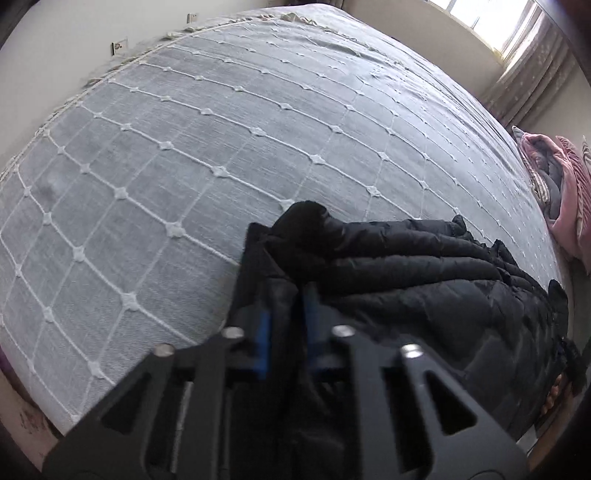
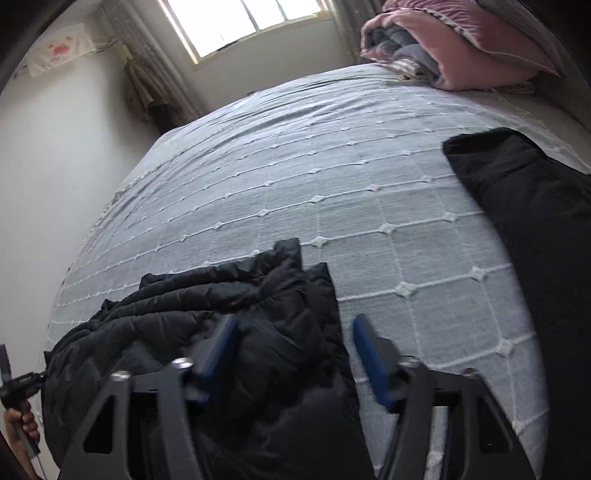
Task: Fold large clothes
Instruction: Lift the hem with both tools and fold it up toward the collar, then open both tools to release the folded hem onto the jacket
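A black quilted puffer jacket (image 1: 424, 273) lies bunched on the grey bedspread (image 1: 221, 147), at the near right in the left wrist view. My left gripper (image 1: 286, 295) is shut on a fold of the jacket at its left end, with black fabric pinched between the blue pads (image 1: 263, 332). In the right wrist view the jacket (image 2: 207, 325) lies at the lower left. My right gripper (image 2: 293, 328) is open, its blue fingers (image 2: 369, 354) straddling the jacket's right edge just above it.
The bed is covered by a grey spread with a white grid pattern (image 2: 332, 184). A second black garment (image 2: 524, 206) lies at the right. Pink and grey folded bedding (image 2: 461, 48) sits at the bed's far corner. A window (image 2: 243, 22) and walls are beyond.
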Available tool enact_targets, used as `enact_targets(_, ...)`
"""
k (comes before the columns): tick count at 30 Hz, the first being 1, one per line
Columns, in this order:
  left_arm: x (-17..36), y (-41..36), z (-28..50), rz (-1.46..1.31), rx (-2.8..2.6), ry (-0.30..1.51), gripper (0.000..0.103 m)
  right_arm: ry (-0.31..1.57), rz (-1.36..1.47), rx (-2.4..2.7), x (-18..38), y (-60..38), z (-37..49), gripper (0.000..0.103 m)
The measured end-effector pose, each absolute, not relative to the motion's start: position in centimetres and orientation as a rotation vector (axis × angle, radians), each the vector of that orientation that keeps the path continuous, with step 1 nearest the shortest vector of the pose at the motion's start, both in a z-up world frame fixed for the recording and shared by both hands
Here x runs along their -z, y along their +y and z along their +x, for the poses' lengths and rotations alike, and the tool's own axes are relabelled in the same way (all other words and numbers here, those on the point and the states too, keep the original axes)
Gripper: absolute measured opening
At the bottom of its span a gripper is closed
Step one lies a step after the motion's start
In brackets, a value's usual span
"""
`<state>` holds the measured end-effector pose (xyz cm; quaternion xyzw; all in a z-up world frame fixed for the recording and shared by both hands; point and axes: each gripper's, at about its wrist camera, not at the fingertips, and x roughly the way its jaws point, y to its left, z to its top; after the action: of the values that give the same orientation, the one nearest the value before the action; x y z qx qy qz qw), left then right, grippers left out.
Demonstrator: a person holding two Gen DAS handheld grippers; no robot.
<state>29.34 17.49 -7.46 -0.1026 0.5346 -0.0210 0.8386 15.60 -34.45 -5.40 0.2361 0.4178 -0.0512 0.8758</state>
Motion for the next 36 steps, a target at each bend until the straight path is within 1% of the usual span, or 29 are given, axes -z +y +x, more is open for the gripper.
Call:
enact_targets(1, 7.3, 17.0, 29.3, -0.19, 0.039, 1.116, 0.009, 0.882, 0.496, 0.085, 5.5, -34.2, 16.0, 0.017)
enact_targets(2, 7.1, 16.8, 29.4, -0.166, 0.034, 1.105, 0.008, 0.883, 0.483, 0.083, 5.5, -33.9, 16.4, 0.009)
enact_targets(3, 6.8, 16.7, 29.6, -0.156, 0.021, 1.089, 0.007, 0.868, 0.462, 0.085, 5.1, -33.7, 16.4, 0.007)
enact_targets(6, 5.8, 17.3, 30.2, -0.229, -0.006, 1.044, 0.006, 0.806, 0.426, 0.089, 3.5, -33.2, 16.7, 0.005)
enact_targets(9, 4.9, 16.4, 31.3, -0.208, -0.046, 1.015, 0.006, 0.749, 0.425, 0.12, 1.8, -33.2, 17.2, 0.004)
enact_targets(12, 4.6, 14.9, 32.6, -0.166, -0.085, 0.993, 0.006, 0.743, 0.353, 0.194, 1.7, -32.2, 18.4, 0.004)
enact_targets(19, 7.3, 13.6, 35.4, -0.14, -0.131, 0.995, 0.006, 0.822, 0.298, 0.28, 4.7, -32.3, 21.2, 0.004)
enact_targets(27, 10.3, 12.7, 35.6, -0.108, -0.161, 0.995, 0.007, 0.924, 0.295, 0.294, 8.6, -32.3, 23.4, 0.006)
enact_targets(29, 10.7, 12.6, 35.7, -0.103, -0.169, 1.002, 0.01, 0.929, 0.283, 0.306, 8.9, -32.2, 23.4, 0.007)
enact_targets(30, 10.8, 12.6, 35.8, -0.103, -0.176, 1.005, 0.012, 0.929, 0.286, 0.314, 8.9, -32.3, 23.2, 0.009)
enact_targets(31, 10.8, 12.7, 35.7, -0.106, -0.183, 1.006, 0.016, 0.928, 0.298, 0.314, 9.0, -32.4, 23.2, 0.013)
enact_targets(32, 10.6, 13.0, 35.5, -0.123, -0.187, 1.0, 0.017, 0.935, 0.31, 0.315, 9.0, -32.7, 23.0, 0.019)
enact_targets(34, 9.3, 14.2, 34.9, -0.202, -0.171, 0.961, 0.019, 0.954, 0.33, 0.3, 8.5, -33.0, 22.8, 0.02)
enact_targets(36, 7.1, 15.6, 33.6, -0.285, -0.168, 0.912, 0.029, 0.941, 0.413, 0.259, 7.2, -33.7, 22.0, 0.02)
